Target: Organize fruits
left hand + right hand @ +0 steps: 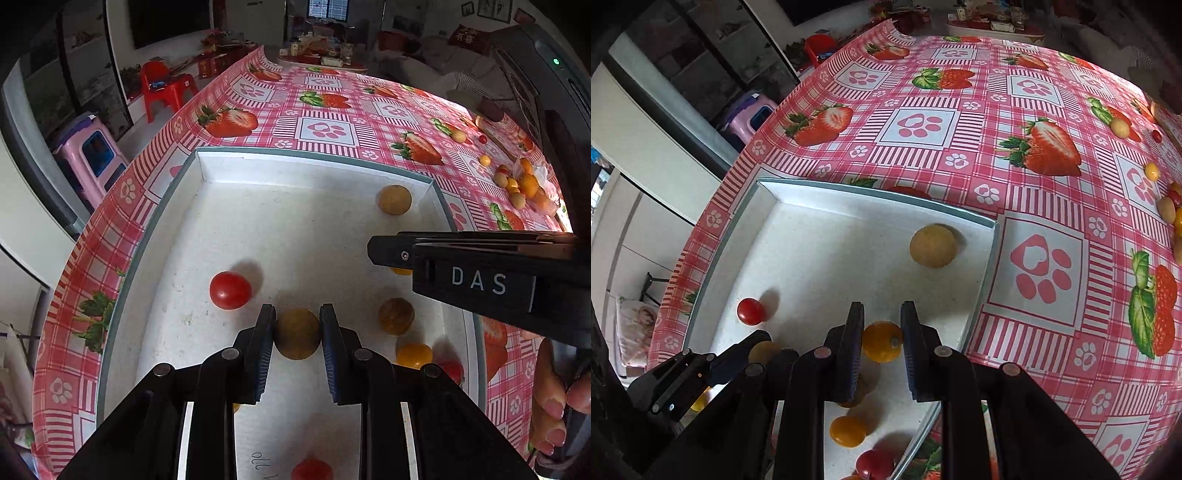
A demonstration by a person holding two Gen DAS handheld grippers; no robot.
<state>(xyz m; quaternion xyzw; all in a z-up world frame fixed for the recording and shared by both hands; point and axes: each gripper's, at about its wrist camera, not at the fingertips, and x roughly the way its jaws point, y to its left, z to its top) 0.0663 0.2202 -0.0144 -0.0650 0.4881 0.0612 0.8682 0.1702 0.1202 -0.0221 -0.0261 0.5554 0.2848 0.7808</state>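
The left gripper (297, 334) clamped a round tan longan (297, 338) and the right gripper (882, 341) a glossy orange tomato (882, 341), above the shallow white box (314, 164), whose smooth floor lay mostly bare.

tablecloth (1034, 122): pink-white check, strawberries, paw prints | tray (207, 166): white | tomato (230, 290): red | stool (92, 155): pink

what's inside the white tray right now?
White tray holds a red tomato, brownish round fruits and yellow ones. Both grippers cover part of the floor, so the full count is unclear.
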